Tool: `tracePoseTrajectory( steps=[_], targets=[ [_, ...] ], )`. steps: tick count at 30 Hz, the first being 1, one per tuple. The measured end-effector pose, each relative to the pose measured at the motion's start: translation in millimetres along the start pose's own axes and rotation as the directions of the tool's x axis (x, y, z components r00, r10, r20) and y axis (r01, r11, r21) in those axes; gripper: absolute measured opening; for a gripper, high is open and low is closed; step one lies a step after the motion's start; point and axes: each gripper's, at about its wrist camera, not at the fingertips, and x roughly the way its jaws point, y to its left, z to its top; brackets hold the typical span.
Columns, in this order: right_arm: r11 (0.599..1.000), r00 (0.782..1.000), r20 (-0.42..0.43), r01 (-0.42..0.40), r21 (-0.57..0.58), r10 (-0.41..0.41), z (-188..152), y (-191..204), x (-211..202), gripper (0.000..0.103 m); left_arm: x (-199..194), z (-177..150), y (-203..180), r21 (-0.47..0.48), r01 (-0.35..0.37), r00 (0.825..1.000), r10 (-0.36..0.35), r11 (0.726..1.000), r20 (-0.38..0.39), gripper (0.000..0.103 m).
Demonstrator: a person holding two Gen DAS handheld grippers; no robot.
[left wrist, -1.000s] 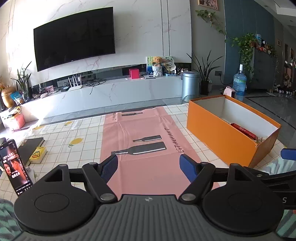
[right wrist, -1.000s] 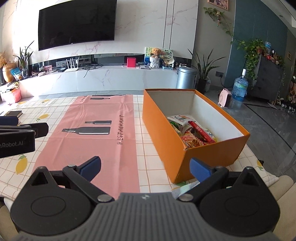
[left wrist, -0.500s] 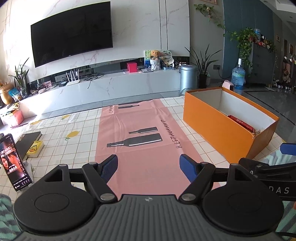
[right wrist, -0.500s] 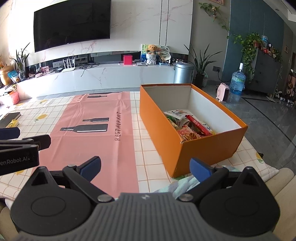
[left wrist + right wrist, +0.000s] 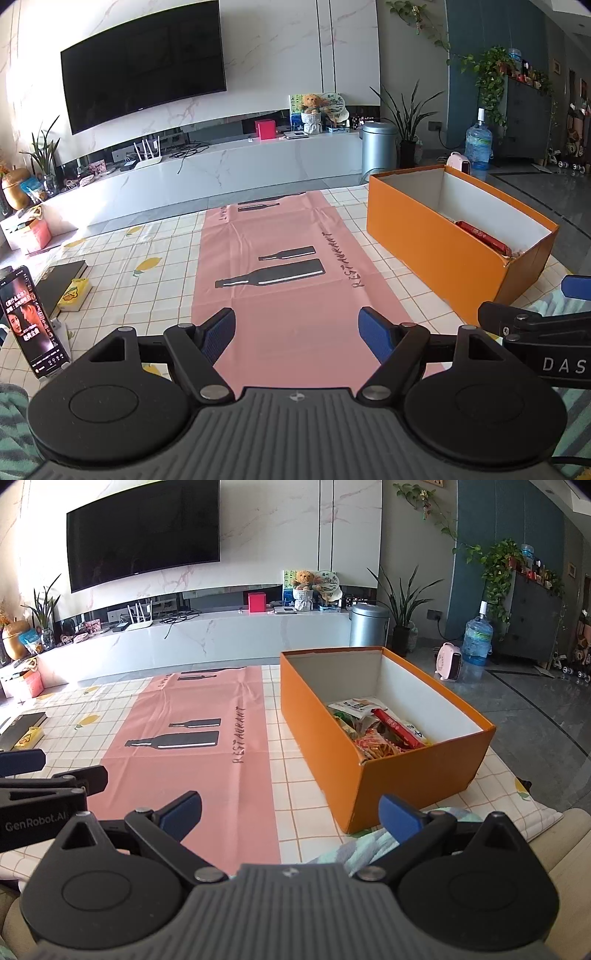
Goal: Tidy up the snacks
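Ahead and right of the right gripper's (image 5: 290,814) empty, apart jaws, the stiff orange box (image 5: 417,771) is sitting on the tabletop (image 5: 295,775) holding light, crinkly snack packets (image 5: 373,731), likely best pinched by an edge, while the left gripper's (image 5: 297,332) jaws are likewise gaping empty.

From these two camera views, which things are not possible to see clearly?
- Left wrist view: the near wall of the orange box hides the snacks, except one red packet.
- Right wrist view: the snacks lie piled, so lower packets are covered and the print is too small.
- Phone: text too small.
- Right tool: the striped cloth below is partly hidden.
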Motion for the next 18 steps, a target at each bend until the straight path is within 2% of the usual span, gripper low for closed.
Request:
tracePoseTrajectory(
  steps=[18],
  targets=[
    [1.0, 1.0, 0.003, -0.012, 0.011, 0.012, 0.2, -3.3, -2.1, 0.099, -1.4, 1.1, -0.5, 0.004, -0.002, 1.0, 0.002, 1.0, -0.002, 0.089]
  ],
)
